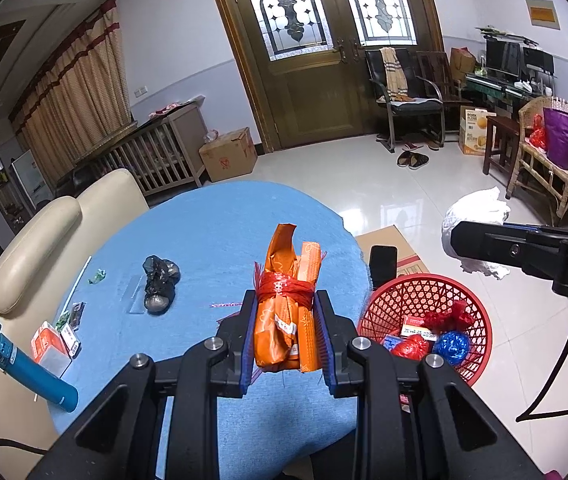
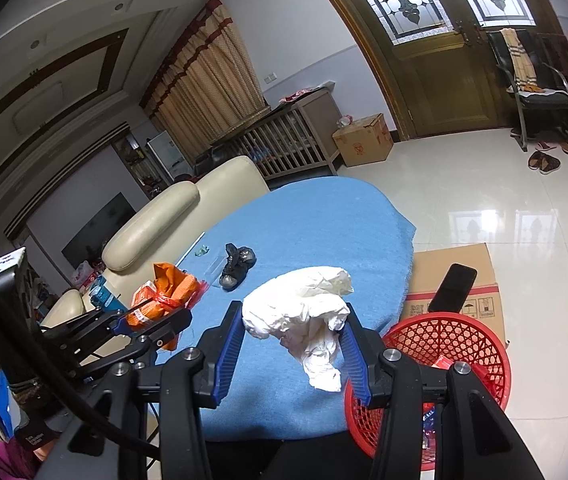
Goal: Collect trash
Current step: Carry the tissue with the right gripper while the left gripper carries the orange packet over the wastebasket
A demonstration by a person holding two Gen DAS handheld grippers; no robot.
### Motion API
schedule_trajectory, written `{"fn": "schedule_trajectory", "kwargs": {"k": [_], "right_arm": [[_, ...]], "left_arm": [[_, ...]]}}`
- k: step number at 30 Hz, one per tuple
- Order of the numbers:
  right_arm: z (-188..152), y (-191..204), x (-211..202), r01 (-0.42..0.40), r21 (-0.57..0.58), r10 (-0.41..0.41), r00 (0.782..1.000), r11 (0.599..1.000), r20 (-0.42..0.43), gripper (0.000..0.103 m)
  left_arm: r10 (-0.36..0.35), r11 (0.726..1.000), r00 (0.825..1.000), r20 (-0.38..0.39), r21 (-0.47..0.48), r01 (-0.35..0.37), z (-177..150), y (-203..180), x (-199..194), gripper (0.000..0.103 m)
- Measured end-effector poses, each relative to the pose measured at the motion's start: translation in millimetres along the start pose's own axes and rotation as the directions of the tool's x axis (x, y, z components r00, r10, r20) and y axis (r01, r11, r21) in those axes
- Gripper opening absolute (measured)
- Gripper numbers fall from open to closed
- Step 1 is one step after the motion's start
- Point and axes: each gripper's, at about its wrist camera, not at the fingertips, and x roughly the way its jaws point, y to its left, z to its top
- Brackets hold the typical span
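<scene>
My left gripper is shut on an orange wrapped bundle tied with a red band, held just above the blue-covered table. The right wrist view shows that bundle in the left gripper at the left. My right gripper is shut on a white crumpled wad, near the table's right edge. From the left wrist view the right gripper and the wad hang beyond the red mesh basket, which holds red and blue crumpled balls. A black bag wad lies on the table.
A phone leans on a cardboard box behind the basket. A blue cylinder, small cartons and a green wrapper lie at the table's left. A cream sofa stands close beside that edge.
</scene>
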Motion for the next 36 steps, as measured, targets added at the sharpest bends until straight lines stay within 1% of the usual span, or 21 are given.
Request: {"fn": "schedule_trajectory", "kwargs": {"k": [18,36], "right_arm": [[-1.8,-24.3,4.7,0.014,0.054,-0.013,1.0,0.998,-0.008,0.051],[-5.3,-47.6,14.8,0.048,0.116,-0.044,0.998,0.992,-0.037,0.051]], "left_arm": [[-0.022,0.998,0.999,-0.042,0.051,0.024,2.3,-18.2,17.7,0.028],[-0.064,0.995,0.993,-0.097,0.072,0.072,3.6,-31.5,44.5,0.029]]}}
